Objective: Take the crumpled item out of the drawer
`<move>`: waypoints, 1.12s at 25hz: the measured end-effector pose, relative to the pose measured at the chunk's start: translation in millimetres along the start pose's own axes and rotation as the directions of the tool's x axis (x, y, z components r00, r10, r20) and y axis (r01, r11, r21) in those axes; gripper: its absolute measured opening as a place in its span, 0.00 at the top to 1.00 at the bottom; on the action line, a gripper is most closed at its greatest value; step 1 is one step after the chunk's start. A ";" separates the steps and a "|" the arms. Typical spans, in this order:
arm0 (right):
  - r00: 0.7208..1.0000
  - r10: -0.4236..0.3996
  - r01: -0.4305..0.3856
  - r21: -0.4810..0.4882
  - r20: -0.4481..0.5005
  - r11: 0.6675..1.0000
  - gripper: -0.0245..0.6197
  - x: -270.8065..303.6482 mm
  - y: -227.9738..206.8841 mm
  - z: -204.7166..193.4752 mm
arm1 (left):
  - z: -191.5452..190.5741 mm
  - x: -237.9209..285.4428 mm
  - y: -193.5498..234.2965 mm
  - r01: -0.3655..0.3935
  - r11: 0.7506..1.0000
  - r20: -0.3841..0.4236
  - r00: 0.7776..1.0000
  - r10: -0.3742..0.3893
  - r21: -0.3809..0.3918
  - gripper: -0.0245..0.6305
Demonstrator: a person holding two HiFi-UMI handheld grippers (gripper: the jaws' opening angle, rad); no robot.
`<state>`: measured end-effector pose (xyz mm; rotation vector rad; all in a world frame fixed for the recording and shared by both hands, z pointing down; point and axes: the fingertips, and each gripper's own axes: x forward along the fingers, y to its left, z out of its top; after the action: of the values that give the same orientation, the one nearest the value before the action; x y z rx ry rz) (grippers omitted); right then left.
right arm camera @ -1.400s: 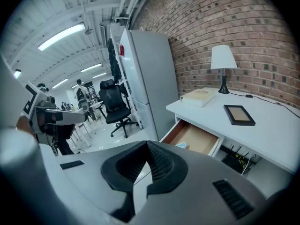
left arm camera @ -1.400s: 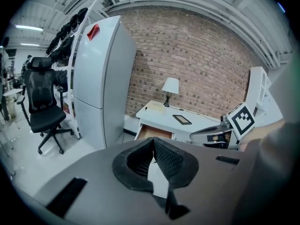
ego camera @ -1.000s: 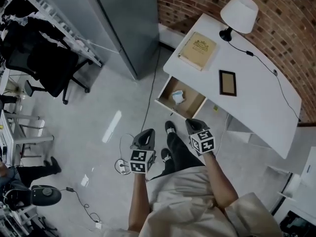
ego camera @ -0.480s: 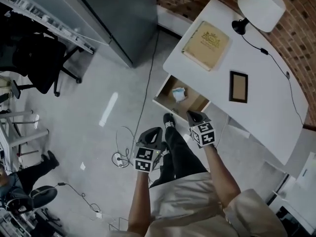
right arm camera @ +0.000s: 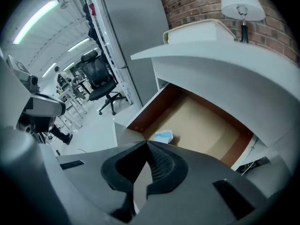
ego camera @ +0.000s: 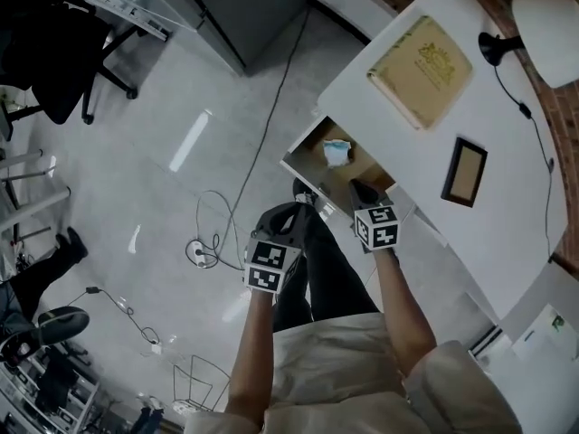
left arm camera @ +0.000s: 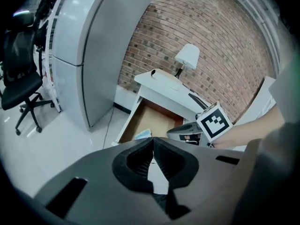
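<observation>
The R gripper [right arm camera: 147, 143] is hovering over the near end of the open drawer [ego camera: 303, 155] with its jaws pressed together and nothing btwn them. The L gripper [left arm camera: 152, 139] is hanging beside it, outside the drawer front, jaws likewise closed & empty. The crumpled item [right arm camera: 163, 136], a pale blue-white wad (tissue or mask, can't tell which), is lying on the drawer floor near the front, apart from both grippers. The drawer is sticking out from under the white desk [ego camera: 507, 224], whose top is overhanging the drawer's back part.

Judgement: the step in hand is the reach-in, and no grab is under way yet.
- The R gripper is sitting closer, so it looks like the one to use. Its jaws need opening before it goes down, not inside the drawer.
- Coming in from above and from the open front should keep it clear of the desk edge and the brown side wall.
- The wad looks soft & light, so the pads should be closing on its thick middle, not on a loose flap, w/ the lower jaw nearly brushing the floor.
- Then a straight lift up & out.

Orientation: the wad is looking slightly longer than wide in the R gripper view, w/ the long axis running approx along the drawer front. It's showing no clear pointing end. The jaws are probably best set across the short side.
</observation>
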<state>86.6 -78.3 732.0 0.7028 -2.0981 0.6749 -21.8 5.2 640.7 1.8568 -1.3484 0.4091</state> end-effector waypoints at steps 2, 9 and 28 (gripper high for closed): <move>1.000 0.000 0.000 -0.003 -0.021 1.000 0.92 12.9 -7.4 -2.6 | -0.3 11.7 5.2 -0.001 1.000 0.000 1.000 0.001 -0.013 0.94; 0.998 -0.025 0.026 0.008 -0.061 1.000 0.92 51.2 -32.0 -5.7 | -15.0 55.2 32.7 -0.001 0.995 -0.026 1.000 -0.002 -0.095 0.94; 0.991 -0.033 0.026 -0.057 -0.126 0.998 0.73 117.5 -57.0 -22.1 | -13.6 117.2 33.1 0.062 0.993 0.043 0.997 -0.058 -0.097 0.94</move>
<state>75.4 -132.7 852.3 0.6417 -1.9785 0.6264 -4.5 -65.0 739.5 1.8275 -1.3122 0.2713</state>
